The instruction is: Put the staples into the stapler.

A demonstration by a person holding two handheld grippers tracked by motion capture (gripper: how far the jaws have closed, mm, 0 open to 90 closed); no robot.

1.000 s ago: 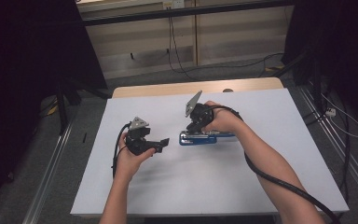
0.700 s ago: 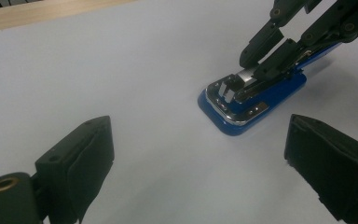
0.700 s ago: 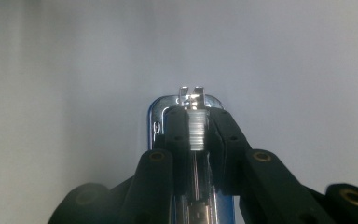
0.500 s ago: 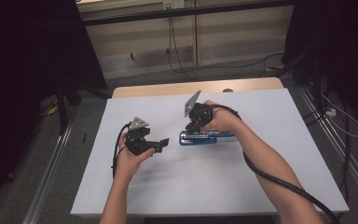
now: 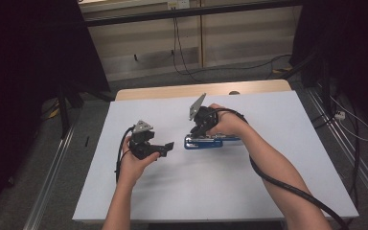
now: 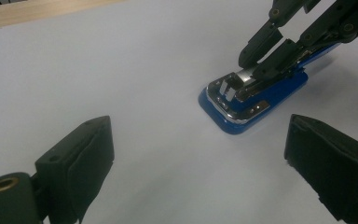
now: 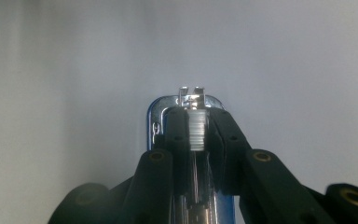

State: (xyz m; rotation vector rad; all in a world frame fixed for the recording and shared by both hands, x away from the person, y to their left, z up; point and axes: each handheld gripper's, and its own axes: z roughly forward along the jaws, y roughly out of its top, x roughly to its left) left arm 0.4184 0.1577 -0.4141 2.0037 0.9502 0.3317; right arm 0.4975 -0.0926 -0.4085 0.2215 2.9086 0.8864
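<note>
A blue stapler (image 5: 211, 141) lies just past the middle of the white-covered table (image 5: 278, 191), with the right gripper (image 5: 202, 125) pressed down over it, jaws pinched from both sides on the strip of staples (image 7: 196, 126) in its open metal channel. The left gripper (image 5: 165, 146) hovers at about nine o'clock from the stapler, near but apart from it, jaws spread wide and holding nothing. In the high view the stapler's long axis runs from nine to three o'clock; its chrome nose (image 6: 223, 100) points toward nine o'clock, at the waiting left gripper, and its tail lies under the person's right hand (image 5: 227, 123). The likely trouble is a slip: the staple strip is thin and smooth, so a tilted pull could snap it or scatter staples. The stapler is unbraced on the slick sheet and could skid or lift with the strip. Whether its top arm is folded back cannot be told.
</note>
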